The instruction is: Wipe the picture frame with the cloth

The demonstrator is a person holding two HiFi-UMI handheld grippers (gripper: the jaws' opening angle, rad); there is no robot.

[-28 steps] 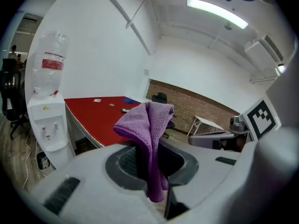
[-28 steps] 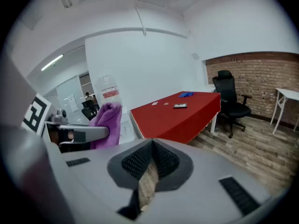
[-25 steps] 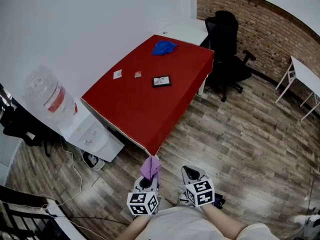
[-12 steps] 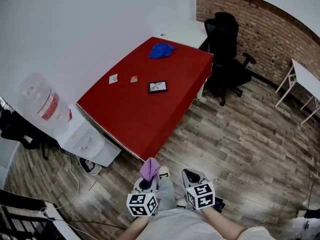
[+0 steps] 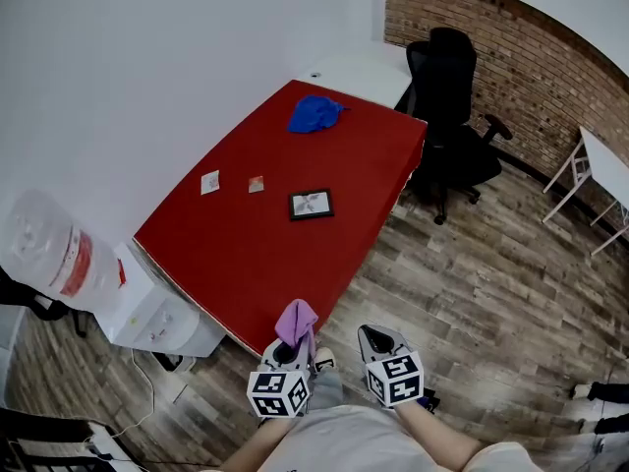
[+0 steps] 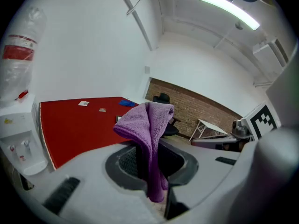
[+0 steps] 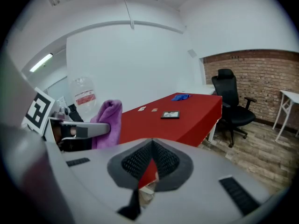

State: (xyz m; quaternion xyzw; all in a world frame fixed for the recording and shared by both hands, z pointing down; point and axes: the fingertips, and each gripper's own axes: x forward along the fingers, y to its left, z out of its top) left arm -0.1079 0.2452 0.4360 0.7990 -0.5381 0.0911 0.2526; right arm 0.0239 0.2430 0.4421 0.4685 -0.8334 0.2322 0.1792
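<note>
1. The left claw (image 6: 149, 158) is clenched on the purple cloth (image 6: 150, 125), which stands up out of the jaws and folds over to one side. Keep this grip firm during the approach, so that the cloth does not slip out.
2. The right claw (image 7: 150, 147) is pressed together, with nothing between its jaws. I think it serves best to steady the frame, so it should open before it arrives there.
3. The picture frame (image 5: 311, 205) lies flat near the middle of the red surface (image 5: 236, 264), well apart from both claws. The claws are held low, just beyond the near corner. In my judgement the step in hand is the approach, and the wiping is not yet begun.
4. The frame lies closer to the right edge than to the left one, so reaching in from the right edge looks easier.
5. Bring the loose fold of the cloth down flat on the frame, not the bare jaw tips.
6. A light frame will probably slide on this surface. Hold one corner down with the right claw and wipe toward that corner.
7. Stay clear of the two small cards (image 5: 210, 182) near the left edge and the blue cloth (image 5: 314, 114) at the far corner.
</note>
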